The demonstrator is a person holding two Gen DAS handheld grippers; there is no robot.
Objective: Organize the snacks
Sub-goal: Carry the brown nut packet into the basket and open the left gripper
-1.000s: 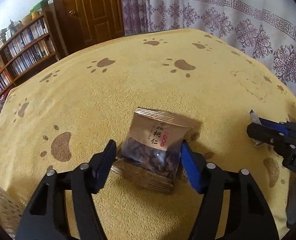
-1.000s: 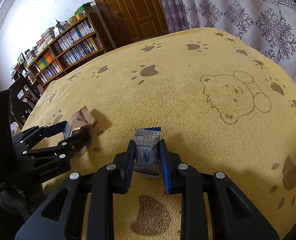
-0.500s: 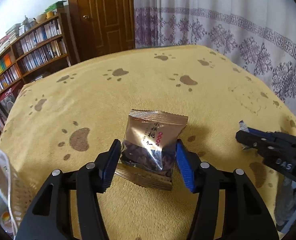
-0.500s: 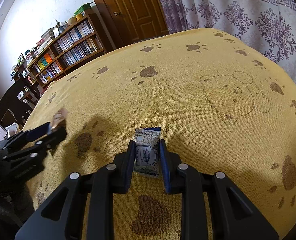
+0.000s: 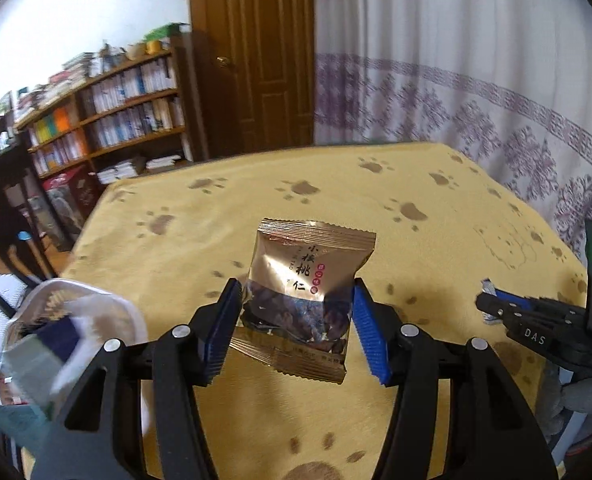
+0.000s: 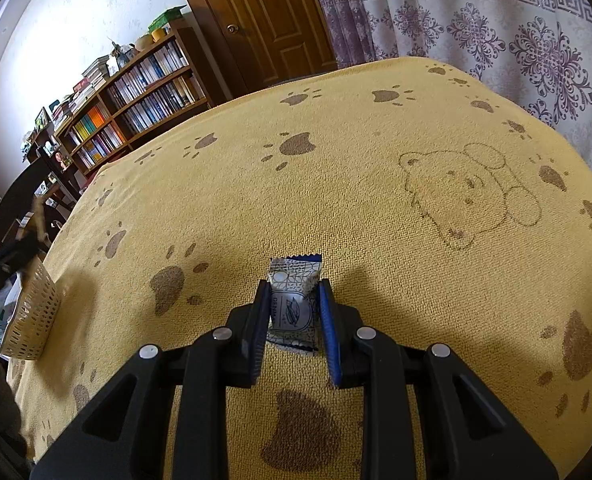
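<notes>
My left gripper (image 5: pixel 296 300) is shut on a gold-brown walnut snack packet (image 5: pixel 308 292) and holds it lifted above the yellow paw-print tablecloth (image 5: pixel 416 184). At the lower left of the left wrist view is a white perforated basket (image 5: pixel 68 344) with several packets inside. My right gripper (image 6: pixel 294 298) is shut on a small white and blue patterned candy packet (image 6: pixel 292 300) just over the cloth. The right gripper (image 5: pixel 496 308) also shows at the right edge of the left wrist view. In the right wrist view the basket (image 6: pixel 32 316) stands at the table's left edge, with the left gripper (image 6: pixel 20 244) blurred above it.
A bookshelf (image 6: pixel 136 100) and a brown door (image 6: pixel 264 20) stand beyond the table's far side. A patterned curtain (image 6: pixel 516 32) hangs along the right. A dark chair (image 5: pixel 4 208) stands off the left edge. A bear outline (image 6: pixel 464 196) is drawn on the cloth.
My left gripper has lifted the walnut packet and swung it left to above the basket. The right gripper has kept its hold on the candy packet and barely moved.
</notes>
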